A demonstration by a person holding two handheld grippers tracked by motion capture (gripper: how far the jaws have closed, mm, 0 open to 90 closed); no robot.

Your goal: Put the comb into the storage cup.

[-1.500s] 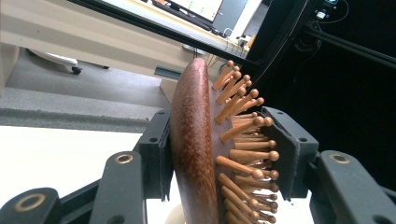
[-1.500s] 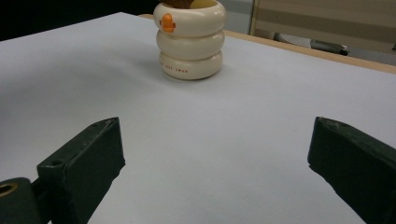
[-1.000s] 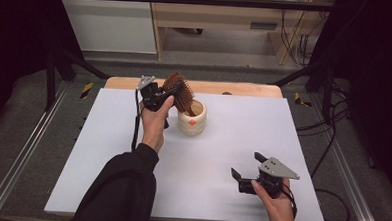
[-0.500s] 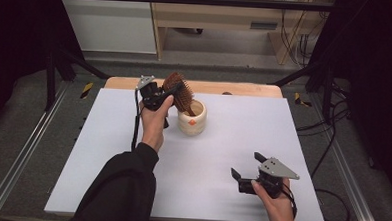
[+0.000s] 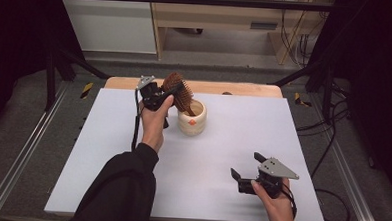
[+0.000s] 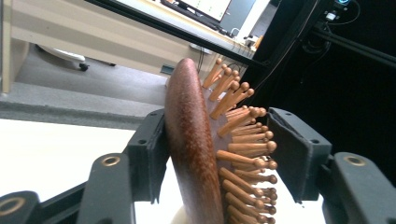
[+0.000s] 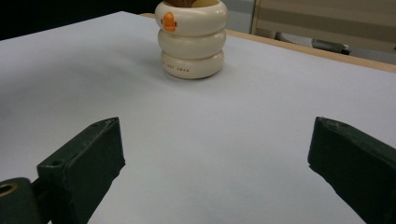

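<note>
At the far side of the white table (image 5: 97,151), the left gripper (image 5: 157,95) has its black jaws clamped on a wooden hairbrush (image 5: 179,92). Smooth, dark reddish oval back against one pad, round-tipped wooden pins (image 6: 243,149) pressing the other, seen close in the left gripper view. The brush stands tilted, its handle down inside a cream cup (image 5: 192,118), glossy and shaped like three stacked rings with a small orange mark (image 7: 168,21) near the rim. Over at the near right, the right gripper (image 5: 249,172) sits low above the matte surface, jaws spread wide apart, holding nothing, well apart from the cup.
</note>
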